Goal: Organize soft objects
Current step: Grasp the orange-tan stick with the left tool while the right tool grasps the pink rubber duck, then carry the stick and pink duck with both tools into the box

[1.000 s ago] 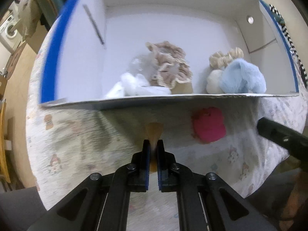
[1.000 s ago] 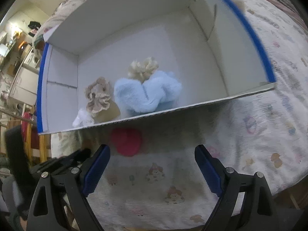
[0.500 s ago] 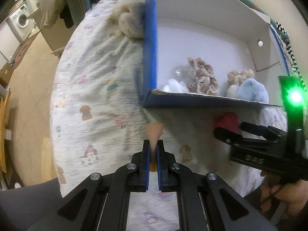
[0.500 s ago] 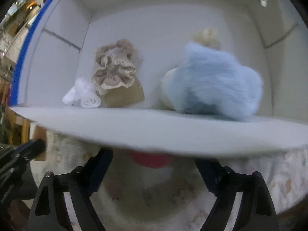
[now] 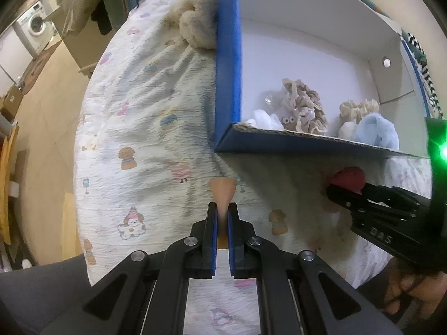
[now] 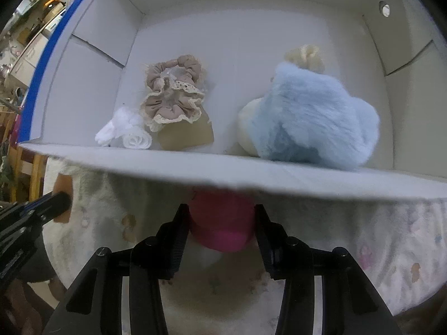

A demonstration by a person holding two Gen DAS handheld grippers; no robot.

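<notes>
A pink soft object (image 6: 220, 223) lies on the patterned bedspread just in front of the box's near wall (image 6: 223, 167). My right gripper (image 6: 220, 217) has its jaws closed against both sides of the pink object; it also shows in the left wrist view (image 5: 349, 178). My left gripper (image 5: 222, 212) is shut on a tan card-like piece (image 5: 223, 192), held above the bedspread left of the box. Inside the blue-and-white box (image 5: 226, 83) lie a beige lace scrunchie (image 6: 173, 95), a white rolled cloth (image 6: 125, 134), a light blue fluffy item (image 6: 313, 117) and a cream scrunchie (image 6: 306, 54).
A cream fluffy item (image 5: 195, 28) lies on the bed beside the box's left wall. The bed edge (image 5: 83, 167) drops to the wooden floor on the left. A washing machine (image 5: 36, 25) stands far back left.
My right gripper moved forward under the box's near wall and closed its jaws around the pink object. My left gripper swung left with the tan piece.
</notes>
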